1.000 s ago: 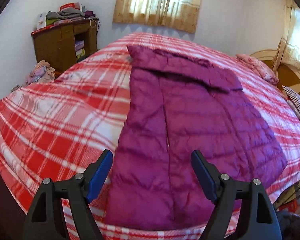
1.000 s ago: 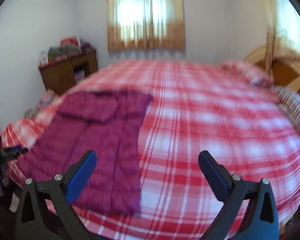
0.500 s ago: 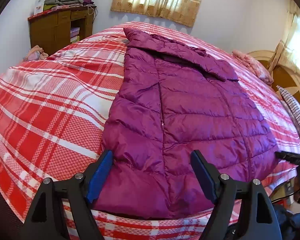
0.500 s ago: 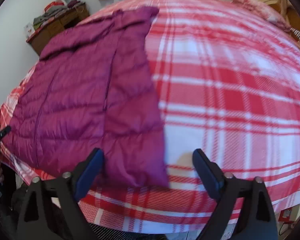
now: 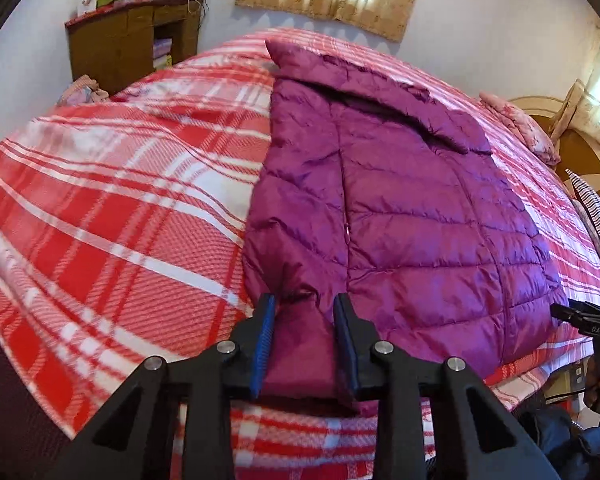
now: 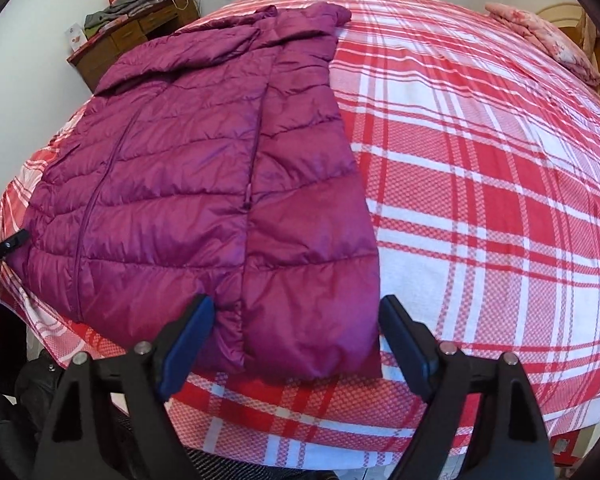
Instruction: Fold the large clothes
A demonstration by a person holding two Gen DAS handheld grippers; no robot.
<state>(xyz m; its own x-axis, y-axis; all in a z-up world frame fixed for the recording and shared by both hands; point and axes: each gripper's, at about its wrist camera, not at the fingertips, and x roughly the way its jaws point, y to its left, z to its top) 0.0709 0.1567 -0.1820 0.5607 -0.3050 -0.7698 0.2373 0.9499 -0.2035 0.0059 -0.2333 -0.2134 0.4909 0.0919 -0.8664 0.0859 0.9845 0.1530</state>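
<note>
- Lying flat on the bed [image 5: 112, 216], near its front edge, a purple quilted jacket [image 5: 412, 216] is spread with its hem toward the cameras and its collar toward the far wall.
- Half a second ago the left claw [image 5: 304, 340] was wide apart over the hem; now its blue pads [image 5: 265, 340] have drawn close together on a bunch of jacket fabric at the hem's left corner. The cloth puckers upward between them, so the left claw appears clenched on the jacket.
- In the same interval the right claw [image 6: 296, 340] has moved down to the hem's other corner. Its jaws are spread wide, straddling the corner of the jacket [image 6: 204, 184]; one pad seems to brush the fabric, but nothing is pinched.
- Judgement: one corner is now secured and the other is lined up, so the fold is only beginning. The right claw would need to close before both corners can be lifted toward the collar.
- The puffy, slippery shell may slide out of a shallow pinch.
- Beyond the jacket, the red and white plaid cover stretches to a pink pillow [image 6: 556, 40].
- A wooden cabinet [image 5: 132, 44] stacked with clothes stands against the wall.
</note>
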